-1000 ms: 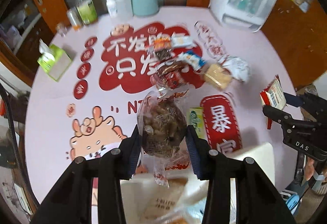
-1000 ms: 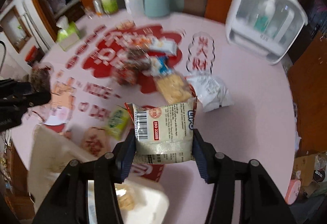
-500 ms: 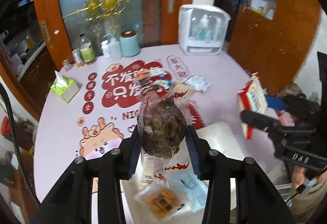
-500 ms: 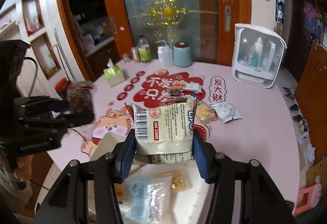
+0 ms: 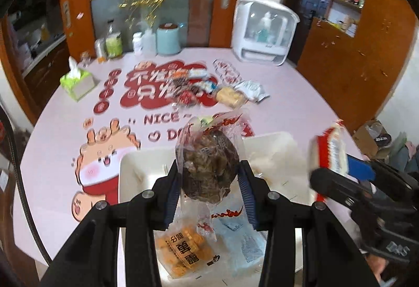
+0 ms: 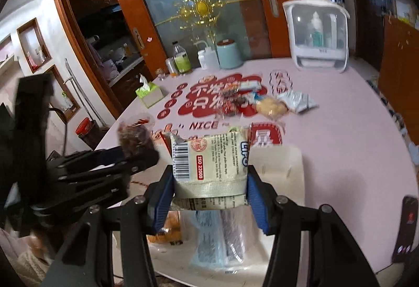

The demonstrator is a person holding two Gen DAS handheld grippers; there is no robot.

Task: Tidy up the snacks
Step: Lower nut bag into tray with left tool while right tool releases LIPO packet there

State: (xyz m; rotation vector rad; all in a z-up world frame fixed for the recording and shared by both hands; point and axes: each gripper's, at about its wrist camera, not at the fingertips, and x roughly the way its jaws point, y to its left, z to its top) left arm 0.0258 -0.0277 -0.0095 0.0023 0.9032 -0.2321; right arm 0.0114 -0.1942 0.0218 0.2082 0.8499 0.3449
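Observation:
My left gripper is shut on a clear bag of dark brown snacks and holds it above a white bin at the table's near edge. My right gripper is shut on a cream snack packet with a barcode, also above the bin. The bin holds an orange cracker pack and a clear blue-tinted pack. Each gripper shows in the other's view: the right at the right edge, the left at the left. Several loose snacks lie mid-table.
The round pink table has red and cartoon stickers. A green tissue box sits at the left, bottles and a teal canister at the back, a white organiser box at the back right. A phone lies at the right edge.
Both grippers have pulled back and lifted with their snacks, so the views now look across the whole table and the white bin lies under both grippers.

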